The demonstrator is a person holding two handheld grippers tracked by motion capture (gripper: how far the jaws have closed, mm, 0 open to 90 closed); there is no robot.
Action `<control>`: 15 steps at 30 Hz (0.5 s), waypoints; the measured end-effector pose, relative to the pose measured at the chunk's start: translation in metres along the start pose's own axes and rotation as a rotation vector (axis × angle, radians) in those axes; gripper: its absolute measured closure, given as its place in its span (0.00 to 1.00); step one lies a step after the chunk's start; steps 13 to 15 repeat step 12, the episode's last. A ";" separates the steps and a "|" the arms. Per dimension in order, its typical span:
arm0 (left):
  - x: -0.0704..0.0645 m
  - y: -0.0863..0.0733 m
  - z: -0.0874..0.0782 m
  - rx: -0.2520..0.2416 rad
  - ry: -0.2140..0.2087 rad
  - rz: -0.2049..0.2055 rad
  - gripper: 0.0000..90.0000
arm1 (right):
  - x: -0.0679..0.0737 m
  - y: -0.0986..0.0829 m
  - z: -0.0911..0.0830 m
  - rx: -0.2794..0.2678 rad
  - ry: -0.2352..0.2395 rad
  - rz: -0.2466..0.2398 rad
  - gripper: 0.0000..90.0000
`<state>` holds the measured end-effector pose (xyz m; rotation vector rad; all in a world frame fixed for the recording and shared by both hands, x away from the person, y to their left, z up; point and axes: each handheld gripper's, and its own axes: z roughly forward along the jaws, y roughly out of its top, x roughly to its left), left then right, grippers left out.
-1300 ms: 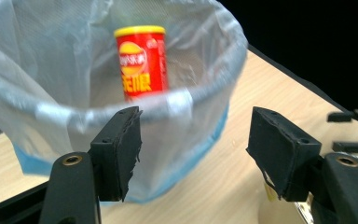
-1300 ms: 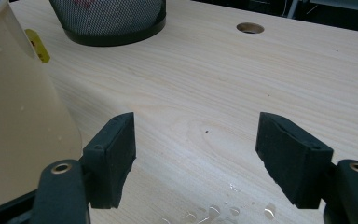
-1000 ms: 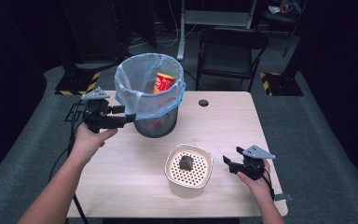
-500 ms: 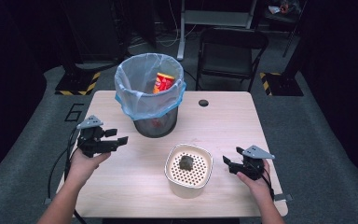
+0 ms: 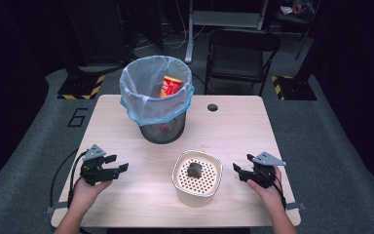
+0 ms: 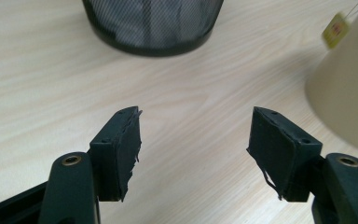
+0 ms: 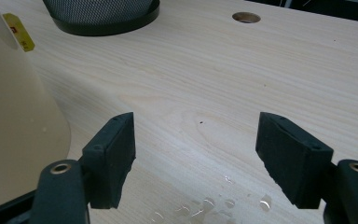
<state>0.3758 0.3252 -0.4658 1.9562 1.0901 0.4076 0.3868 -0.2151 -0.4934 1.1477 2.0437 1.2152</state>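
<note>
A black mesh bin point(image 5: 161, 127) lined with a pale blue bag point(image 5: 146, 105) stands at the back of the wooden table point(image 5: 126, 141); a red and yellow packet point(image 5: 169, 86) lies inside it. A cream perforated basket point(image 5: 196, 170) sits near the front with a dark lump point(image 5: 194, 169) in it. My left gripper point(image 5: 117, 164) rests low at the front left, open and empty, its jaws point(image 6: 196, 144) facing the bin base point(image 6: 151, 28). My right gripper point(image 5: 237, 167) is open and empty just right of the basket point(image 7: 14, 126).
A round cable hole point(image 5: 212, 107) sits in the table's back right part. Water droplets point(image 7: 214, 205) lie on the wood under the right gripper. A yellow tag point(image 6: 334, 30) hangs on the basket. A black chair point(image 5: 241, 53) stands behind the table.
My left gripper has come back from the bin's rim, down and toward the front left of the table. The right gripper has stayed put.
</note>
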 end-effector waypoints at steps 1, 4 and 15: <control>0.001 -0.003 0.001 0.000 0.005 0.002 0.36 | 0.000 0.000 0.000 0.004 -0.001 0.001 0.31; 0.009 -0.013 0.004 -0.013 0.005 -0.046 0.32 | -0.002 -0.002 0.003 0.024 -0.017 -0.007 0.31; 0.024 -0.033 0.014 0.003 0.005 -0.075 0.23 | -0.008 -0.006 0.004 0.045 -0.058 -0.021 0.31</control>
